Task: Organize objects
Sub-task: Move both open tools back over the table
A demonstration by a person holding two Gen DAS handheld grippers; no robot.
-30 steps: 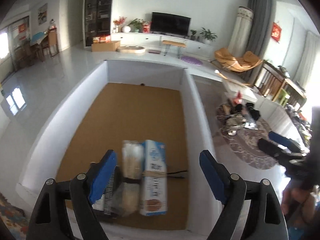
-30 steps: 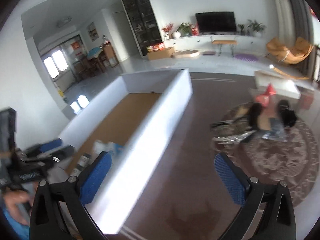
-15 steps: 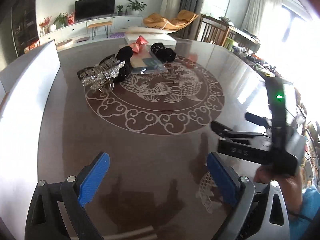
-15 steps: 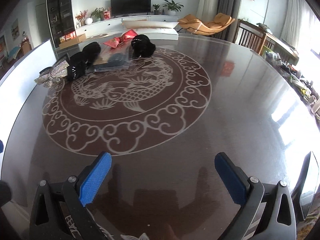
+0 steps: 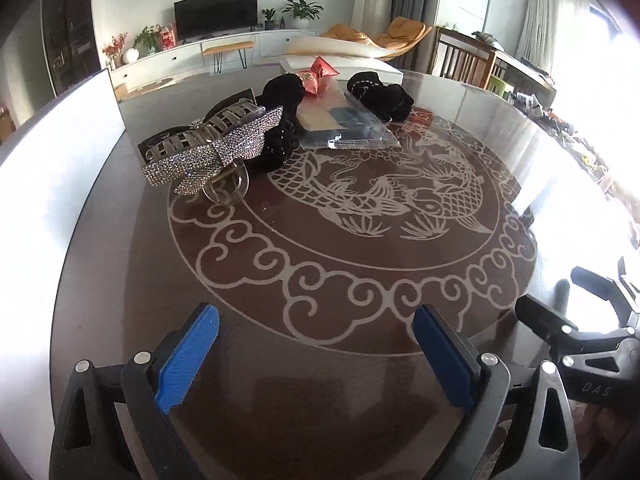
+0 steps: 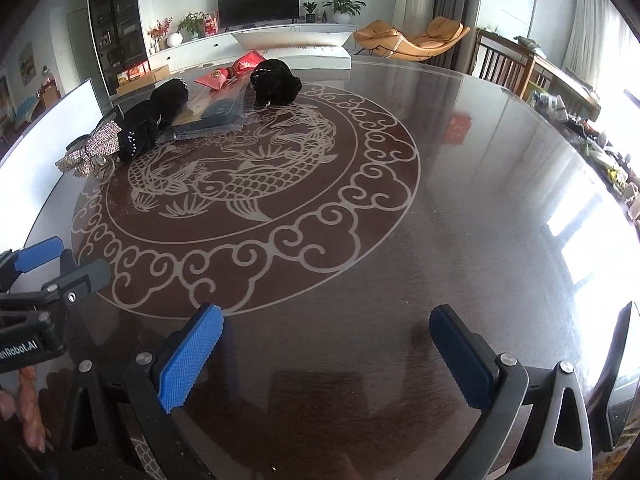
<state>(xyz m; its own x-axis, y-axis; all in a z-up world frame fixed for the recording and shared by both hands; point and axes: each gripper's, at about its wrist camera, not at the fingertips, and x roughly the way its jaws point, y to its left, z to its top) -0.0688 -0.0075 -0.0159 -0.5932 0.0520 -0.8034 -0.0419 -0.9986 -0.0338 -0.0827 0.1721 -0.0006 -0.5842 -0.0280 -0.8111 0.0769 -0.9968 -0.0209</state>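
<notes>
1. Grippers – left gripper [image 5: 316, 344] spread wide, jaws just opened further, nothing between them; right gripper [image 6: 326, 346] also spread, empty.
2. Both hang over bare near part of the round dark table [image 6: 460, 168].
3. Items clustered at the far side: rhinestone bow hair claw [image 5: 212, 148], black scrunchies [image 5: 280, 120], clear plastic packet [image 5: 344, 124], red pouch [image 5: 320, 76] – all well apart from both grippers.
4. White box wall [image 5: 52, 168] along the left edge.

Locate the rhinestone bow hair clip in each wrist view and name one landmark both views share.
Left wrist view: rhinestone bow hair clip, upper left of centre, beside the white box wall.
Right wrist view: same clip at the far left edge, smaller.
Shared landmark: the fish medallion on the table.
</notes>
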